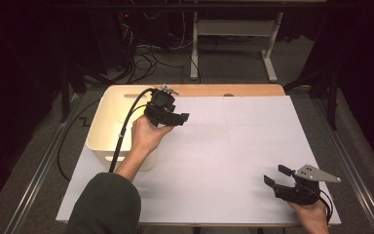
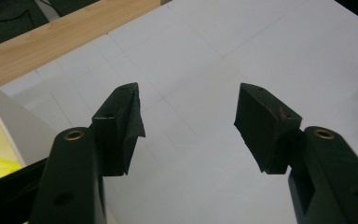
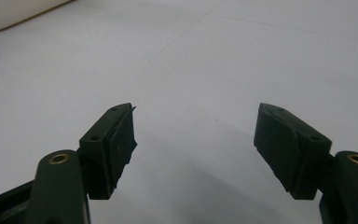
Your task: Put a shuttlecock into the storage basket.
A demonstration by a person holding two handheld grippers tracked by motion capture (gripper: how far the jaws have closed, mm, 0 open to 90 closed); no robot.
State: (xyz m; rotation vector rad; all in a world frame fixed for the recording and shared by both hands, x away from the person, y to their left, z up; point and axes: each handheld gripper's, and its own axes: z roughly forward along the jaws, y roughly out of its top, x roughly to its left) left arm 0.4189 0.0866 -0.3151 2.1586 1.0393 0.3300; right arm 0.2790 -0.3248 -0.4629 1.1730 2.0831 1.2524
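My left gripper (image 1: 181, 118) is held in a hand just past the right wall of a cream bin (image 1: 108, 127), a little above the table, jaws pointing right. In the left gripper view the left gripper (image 2: 189, 116) stands open with only white table sheet between its fingers. My right gripper (image 1: 275, 174) rests low at the table's front right corner, jaws pointing left and away. The right gripper (image 3: 193, 135) is open too, with nothing between its pads. Something yellow (image 2: 2, 165) lies inside the bin.
A white sheet (image 1: 233, 146) covers most of the table, and a wooden strip (image 1: 224, 90) runs along the far edge. The bin's wall (image 2: 9, 126) is close at the left jaw's side. Cables and a desk frame (image 1: 233, 29) sit on the floor beyond.
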